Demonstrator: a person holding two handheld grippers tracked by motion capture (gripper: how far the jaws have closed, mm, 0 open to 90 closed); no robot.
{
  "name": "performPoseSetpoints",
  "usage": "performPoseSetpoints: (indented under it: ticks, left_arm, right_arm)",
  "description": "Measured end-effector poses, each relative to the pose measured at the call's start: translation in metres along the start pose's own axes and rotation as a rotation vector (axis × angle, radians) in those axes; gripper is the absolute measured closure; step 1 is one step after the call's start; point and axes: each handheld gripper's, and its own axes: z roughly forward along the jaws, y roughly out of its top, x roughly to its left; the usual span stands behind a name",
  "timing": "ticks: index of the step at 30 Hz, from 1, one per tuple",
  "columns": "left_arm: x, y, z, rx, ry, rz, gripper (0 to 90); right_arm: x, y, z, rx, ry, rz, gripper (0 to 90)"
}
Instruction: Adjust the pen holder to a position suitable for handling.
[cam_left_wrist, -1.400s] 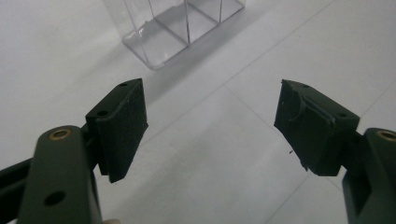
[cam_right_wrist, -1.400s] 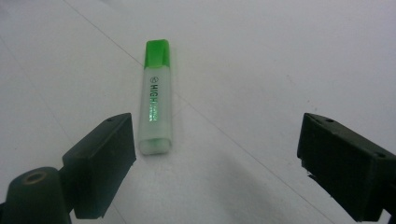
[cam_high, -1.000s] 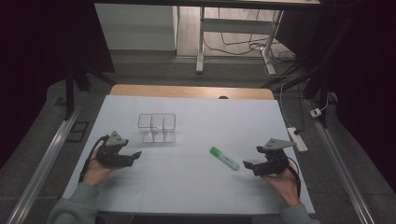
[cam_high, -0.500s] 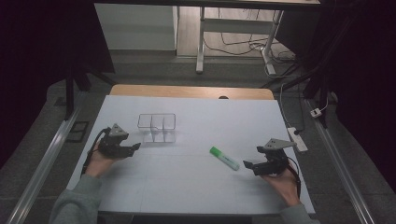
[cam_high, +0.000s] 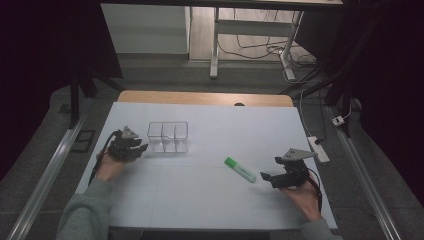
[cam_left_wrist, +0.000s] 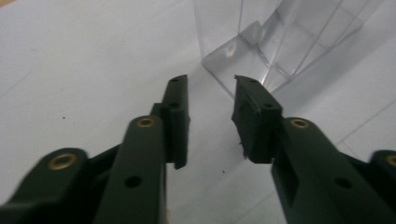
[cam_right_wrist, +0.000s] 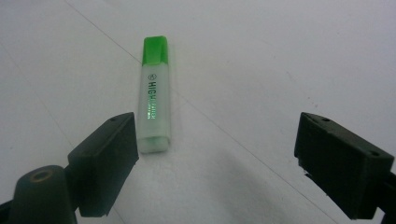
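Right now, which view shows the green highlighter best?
The right gripper view: the highlighter lies close ahead of the right gripper, near its left jaw, green cap and printed lettering plain. The high view shows it small on the white table, left of that gripper.

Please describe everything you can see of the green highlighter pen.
The highlighter is a short, flat-sided marker that looks like plastic: a bright green cap, a pale translucent body with green lettering, and a squared rear end. It is capped and lies flat on the white table, right of the middle, cap toward the far left. Nothing touches it; the right gripper stands open just behind its rear end.
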Motion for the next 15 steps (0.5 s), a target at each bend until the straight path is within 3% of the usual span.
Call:
performPoseSetpoints:
  ticks: [6, 15]
  left_arm:
    - [0.005, 0.002, 0.011, 0.018, -0.004, -0.009, 87.8]
    - [0.012, 0.003, 0.020, 0.013, -0.026, -0.047, 88.8]
  right_arm:
    - [0.001, 0.000, 0.000, 0.003, -0.007, -0.001, 13.7]
    - [0.000, 0.000, 0.002, 0.018, -0.008, -0.006, 14.0]
